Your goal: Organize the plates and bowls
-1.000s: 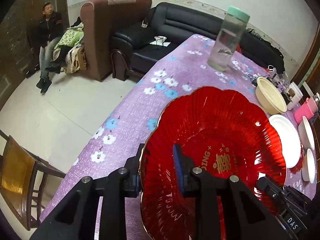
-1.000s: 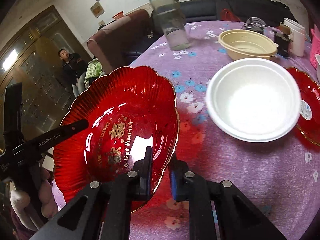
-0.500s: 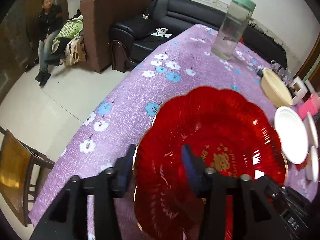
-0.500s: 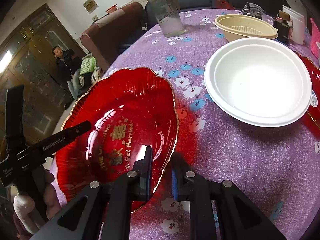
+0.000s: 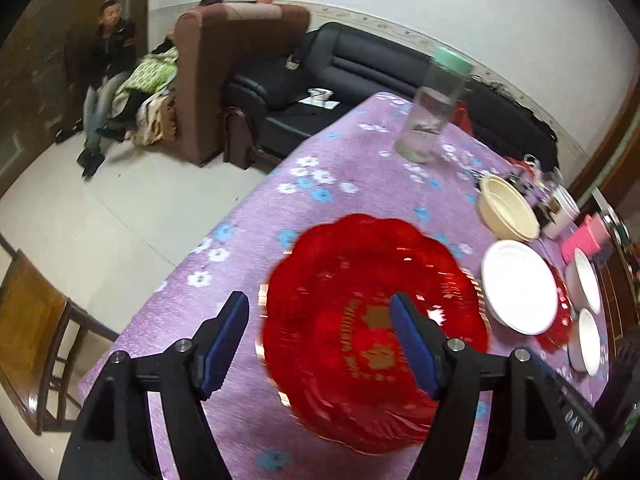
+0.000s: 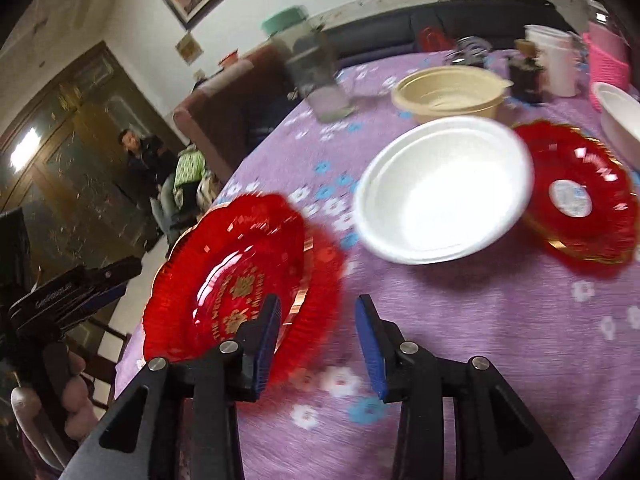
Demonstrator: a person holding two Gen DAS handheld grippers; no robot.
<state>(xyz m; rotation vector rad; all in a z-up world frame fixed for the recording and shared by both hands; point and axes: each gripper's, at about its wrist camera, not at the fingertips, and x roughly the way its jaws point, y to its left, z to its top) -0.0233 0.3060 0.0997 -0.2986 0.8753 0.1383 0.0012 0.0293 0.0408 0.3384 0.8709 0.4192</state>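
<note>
Both jaws wide, nothing gripped.
Purple floral tablecloth (image 5: pixel 248 232) carries the scalloped red plastic plate (image 5: pixel 372 328), lying ahead between left gripper (image 5: pixel 320 340) fingers, just left of right gripper (image 6: pixel 316 340); white foam bowl (image 6: pixel 444 192) ahead, probably awaiting sorting.

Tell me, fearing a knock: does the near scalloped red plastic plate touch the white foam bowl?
Apart: the right wrist view shows purple tablecloth between the scalloped red plastic plate and the white foam bowl.

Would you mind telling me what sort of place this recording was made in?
Most likely a home living and dining room: a black sofa, a brown armchair, and a table under a purple floral cloth set with plates and bowls.
</note>
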